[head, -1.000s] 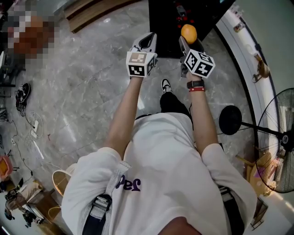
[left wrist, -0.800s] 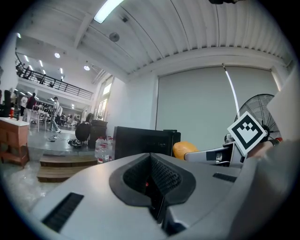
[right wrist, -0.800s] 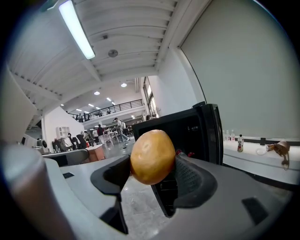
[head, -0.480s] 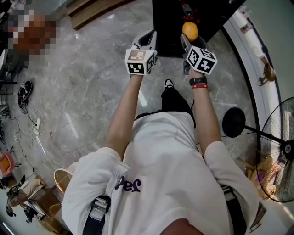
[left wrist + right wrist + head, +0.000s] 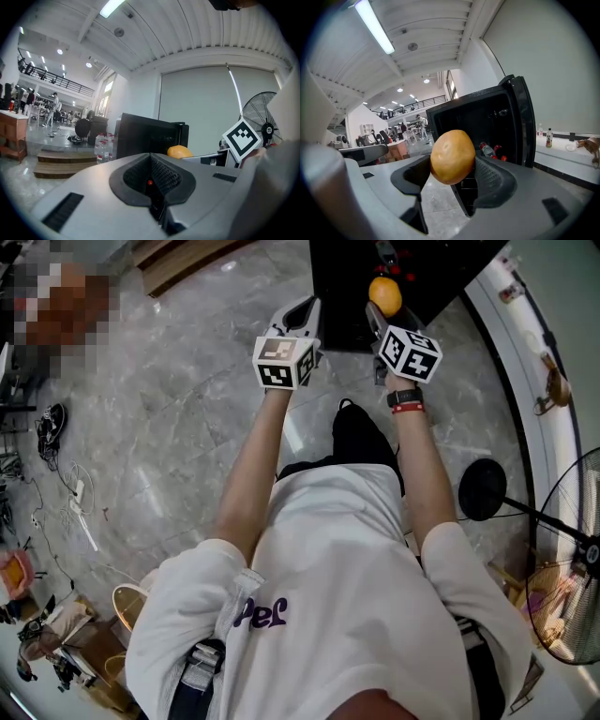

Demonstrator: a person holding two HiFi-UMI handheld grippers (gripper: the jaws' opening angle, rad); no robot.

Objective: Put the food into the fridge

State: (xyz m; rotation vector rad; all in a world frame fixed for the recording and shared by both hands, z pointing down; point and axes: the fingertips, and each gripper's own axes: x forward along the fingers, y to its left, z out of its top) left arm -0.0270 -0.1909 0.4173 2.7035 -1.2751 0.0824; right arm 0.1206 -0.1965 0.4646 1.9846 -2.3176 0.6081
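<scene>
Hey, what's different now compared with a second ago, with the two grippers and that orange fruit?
The person has stepped a little closer to the open fridge, carrying both grippers and the orange slightly forward toward its dark opening. Nothing was taken hold of or let go. The right gripper stays closed on the orange; the left gripper stays empty with its jaws together.

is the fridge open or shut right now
Open. In the right gripper view the black fridge shows its dark inside to the camera, with bottles standing in it.
</scene>
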